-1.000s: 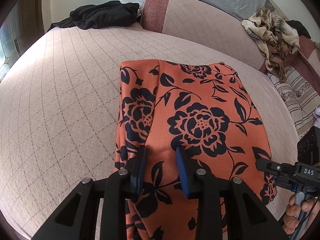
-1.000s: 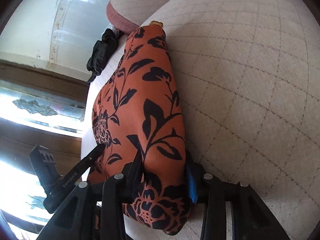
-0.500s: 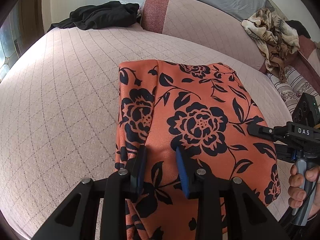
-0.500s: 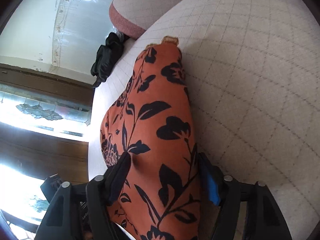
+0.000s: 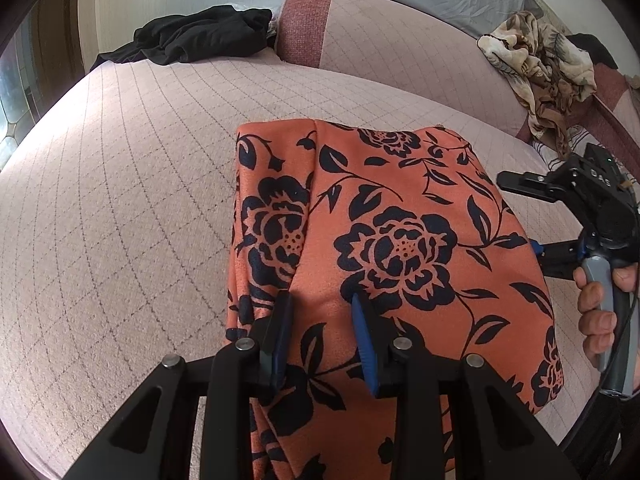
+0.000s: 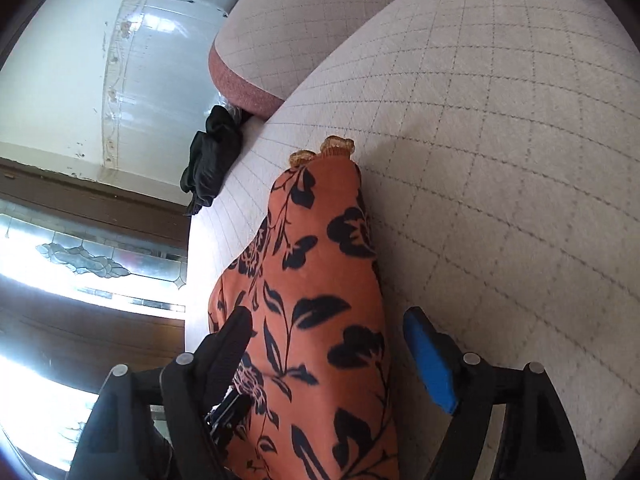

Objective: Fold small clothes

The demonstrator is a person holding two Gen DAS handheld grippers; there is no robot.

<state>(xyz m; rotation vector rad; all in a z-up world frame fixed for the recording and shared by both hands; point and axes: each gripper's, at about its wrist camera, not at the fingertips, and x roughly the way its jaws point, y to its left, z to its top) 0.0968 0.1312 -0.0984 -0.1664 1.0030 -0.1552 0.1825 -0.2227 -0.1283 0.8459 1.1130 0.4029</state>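
An orange garment with black flowers (image 5: pixel 400 240) lies folded on the quilted pink cushion (image 5: pixel 120 200). My left gripper (image 5: pixel 320 320) is at its near edge, shut on a raised ridge of the fabric. In the right wrist view the same garment (image 6: pixel 320 300) runs as a long fold between the jaws of my right gripper (image 6: pixel 328 318). Those jaws are opening wide, and the blue pad (image 6: pixel 428 360) stands clear of the cloth. A hand (image 5: pixel 600 304) holds the right gripper at the garment's right edge.
A black garment (image 5: pixel 200 36) lies crumpled at the far left of the seat. A beige patterned cloth (image 5: pixel 536 52) is draped on the backrest (image 5: pixel 400 48) at the right. A bright window (image 6: pixel 80 260) lies beyond the seat's edge.
The right gripper's jaws have spread and let go of the garment's fold, and it has drawn away along the garment's right edge. The left gripper has kept its hold and place.
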